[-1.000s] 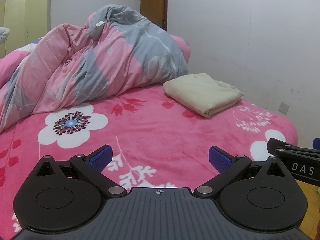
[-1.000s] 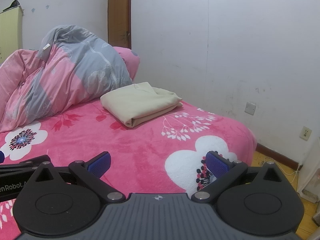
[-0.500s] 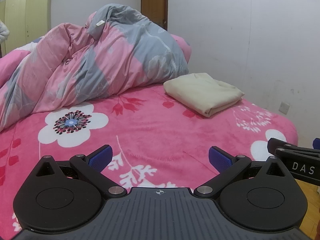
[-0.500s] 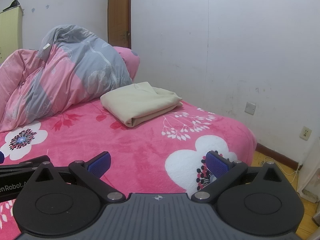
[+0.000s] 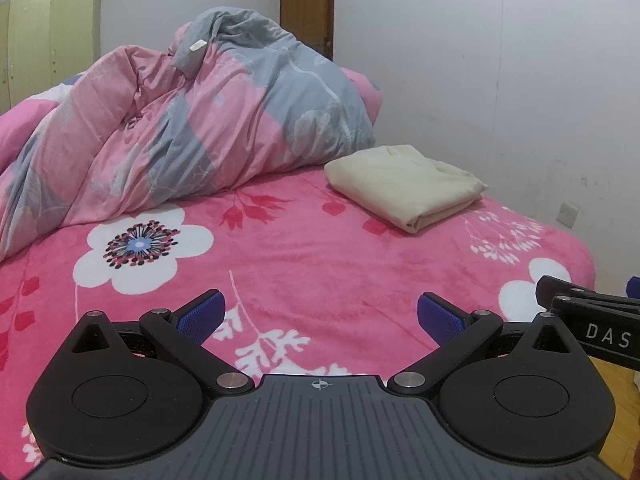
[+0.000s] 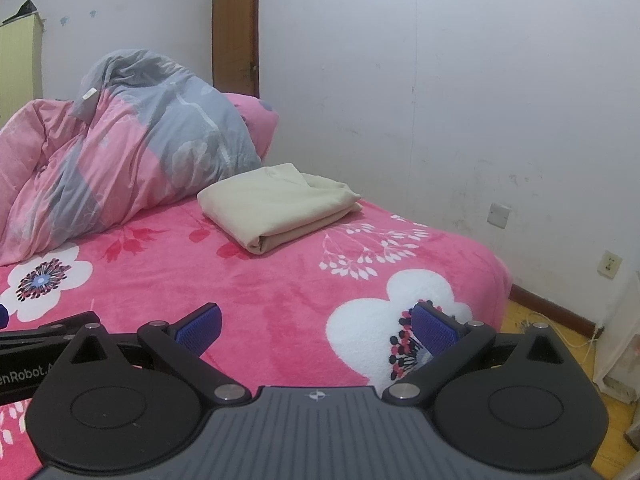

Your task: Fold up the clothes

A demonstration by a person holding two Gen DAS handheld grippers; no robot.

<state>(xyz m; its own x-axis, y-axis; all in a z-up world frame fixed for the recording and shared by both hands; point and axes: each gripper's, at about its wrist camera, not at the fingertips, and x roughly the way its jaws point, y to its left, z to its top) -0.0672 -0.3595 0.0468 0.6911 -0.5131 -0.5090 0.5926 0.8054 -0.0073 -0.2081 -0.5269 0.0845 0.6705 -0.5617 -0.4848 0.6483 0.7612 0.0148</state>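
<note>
A cream garment [image 5: 404, 184] lies folded in a neat rectangle on the pink flowered bed, at the far right near the wall; it also shows in the right wrist view [image 6: 276, 204]. My left gripper [image 5: 320, 318] is open and empty, held low over the near edge of the bed, well short of the garment. My right gripper [image 6: 316, 324] is open and empty, beside the left one and to its right. The side of the right gripper [image 5: 588, 320] shows at the right edge of the left wrist view.
A crumpled pink and grey quilt [image 5: 192, 120] is heaped at the back left of the bed [image 5: 280, 264]. A white wall [image 6: 480, 100] runs along the right side. A brown door [image 6: 236, 28] stands behind. Wooden floor [image 6: 536, 320] lies to the right.
</note>
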